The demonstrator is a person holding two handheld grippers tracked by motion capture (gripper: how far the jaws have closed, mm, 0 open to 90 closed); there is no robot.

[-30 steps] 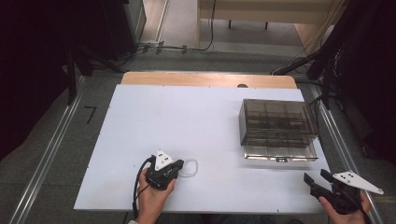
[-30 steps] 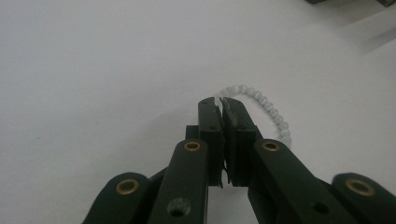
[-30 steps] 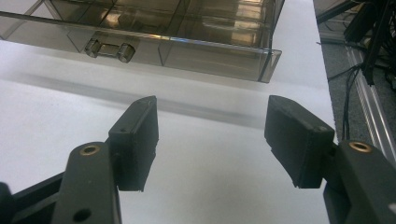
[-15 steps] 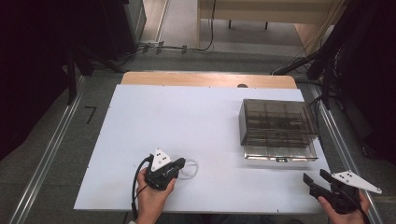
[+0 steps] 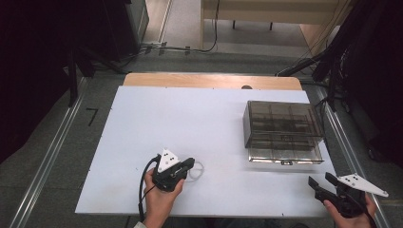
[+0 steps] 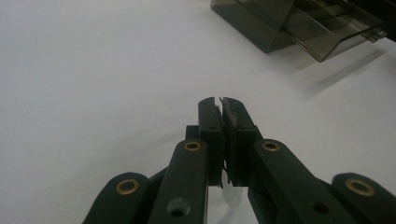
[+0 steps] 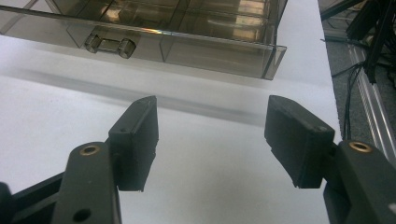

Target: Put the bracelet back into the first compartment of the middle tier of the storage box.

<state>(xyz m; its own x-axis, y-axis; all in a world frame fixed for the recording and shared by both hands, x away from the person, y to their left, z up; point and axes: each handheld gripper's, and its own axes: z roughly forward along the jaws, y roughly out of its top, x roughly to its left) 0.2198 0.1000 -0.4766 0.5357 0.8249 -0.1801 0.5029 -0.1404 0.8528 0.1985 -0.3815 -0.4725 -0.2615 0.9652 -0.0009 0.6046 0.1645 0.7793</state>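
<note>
My left claw (image 5: 188, 165) is clamped tight on a thin white loop (image 5: 196, 171), a small ring of what looks like cord or a tie; I cannot tell which. In the left gripper view the two black jaws meet with only a sliver of white caught between the pads, and a bit of the white piece (image 6: 229, 193) shows below them. In the high view the loop lies on the white tabletop (image 5: 190, 123) just past the jaw tips, near the front edge and left of the middle. My left hand (image 5: 159, 199) wraps the body of that claw from below, with its black cable curling off to the left.

My right claw (image 5: 319, 183) hovers at the front right corner of the tabletop with its jaws spread wide and nothing between them; the right gripper view shows bare tabletop in the gap.

Beyond the right claw stands a smoky clear plastic organizer box (image 5: 283, 130) with its lid raised, its compartments open, and a small latch (image 7: 109, 45) on its front wall. It is well apart from the loop.
</note>
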